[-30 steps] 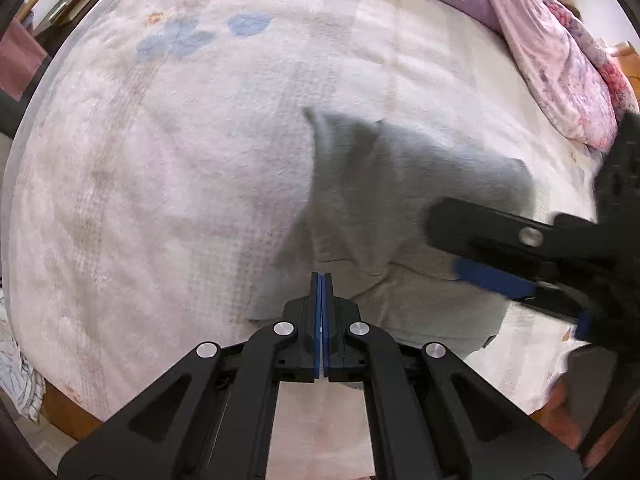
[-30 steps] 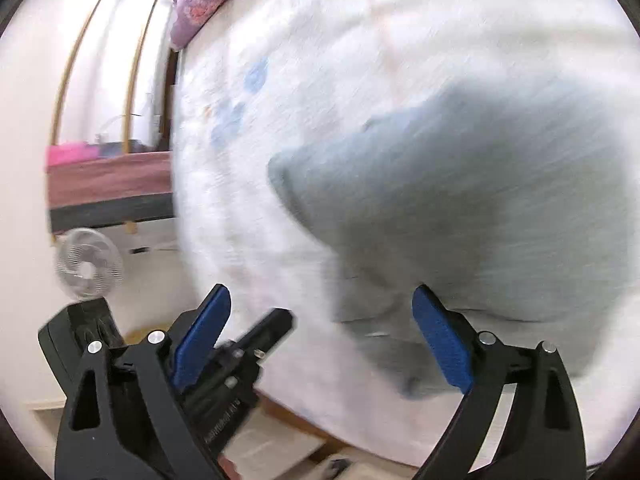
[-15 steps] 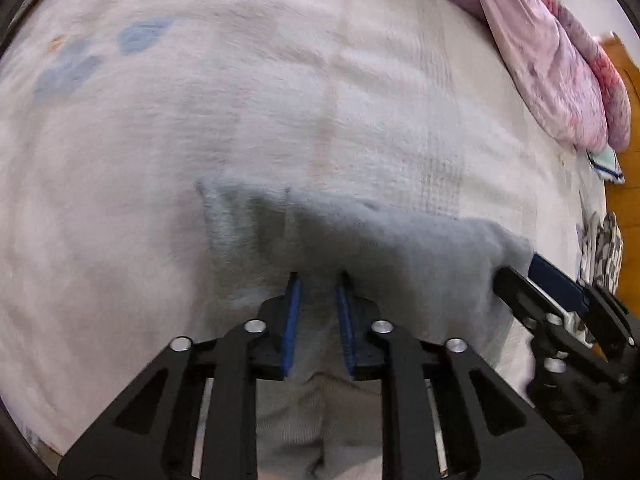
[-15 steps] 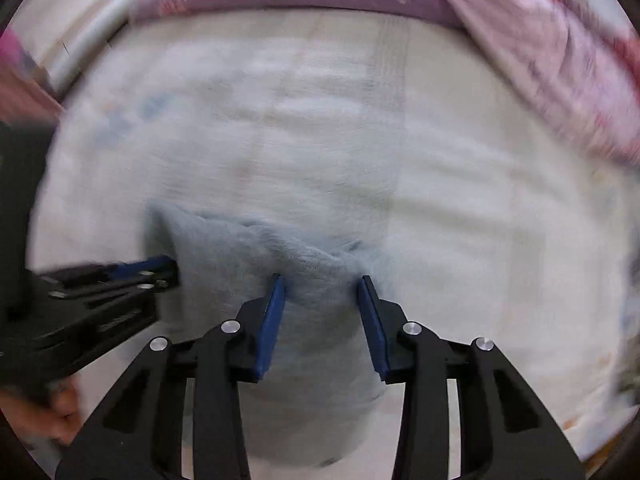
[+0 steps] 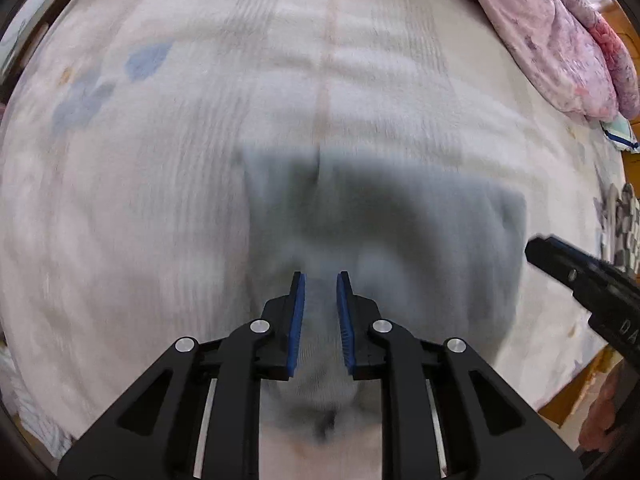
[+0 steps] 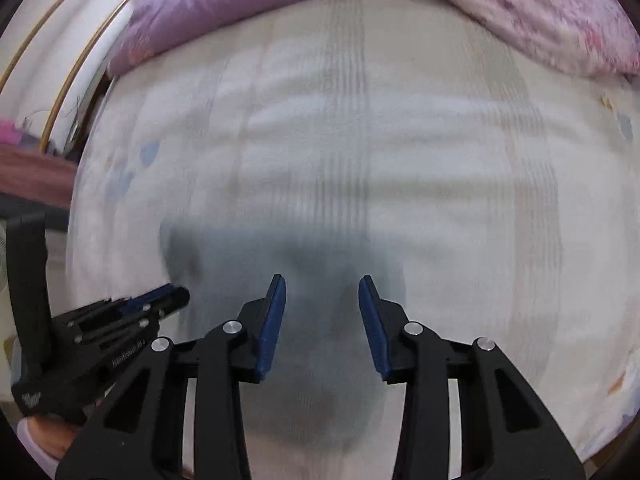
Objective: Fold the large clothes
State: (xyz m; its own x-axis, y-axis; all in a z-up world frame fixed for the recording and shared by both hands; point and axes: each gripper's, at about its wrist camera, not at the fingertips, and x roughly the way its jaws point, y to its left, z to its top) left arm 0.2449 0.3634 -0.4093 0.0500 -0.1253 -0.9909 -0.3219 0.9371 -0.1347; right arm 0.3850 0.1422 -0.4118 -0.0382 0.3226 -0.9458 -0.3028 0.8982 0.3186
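A grey garment (image 5: 400,232) lies folded on the pale bed cover (image 5: 160,200), blurred by motion. My left gripper (image 5: 320,280) points straight down over the garment's near left part. Its jaws are opening, and the blue pads (image 5: 297,320) stand a little apart with grey cloth under the gap and nothing pinched. My right gripper (image 6: 322,282) hovers over the grey garment (image 6: 312,280), its pads (image 6: 272,320) half apart and no cloth visibly pressed. In the left wrist view the right gripper (image 5: 536,246) shows beside the garment's right edge. The right wrist view has the left gripper (image 6: 176,294) at its left edge.
A pink floral quilt (image 5: 560,40) is heaped at the far right of the bed, and a purple quilt (image 6: 240,8) lies along the far side. The wooden bed edge (image 5: 568,392) runs at the near right. A person's hand (image 5: 604,412) holds the right gripper.
The left jaws went from fully shut to slightly parted as the gripper came down over the garment. The right jaws narrowed from wide to half apart and swung over the cloth.
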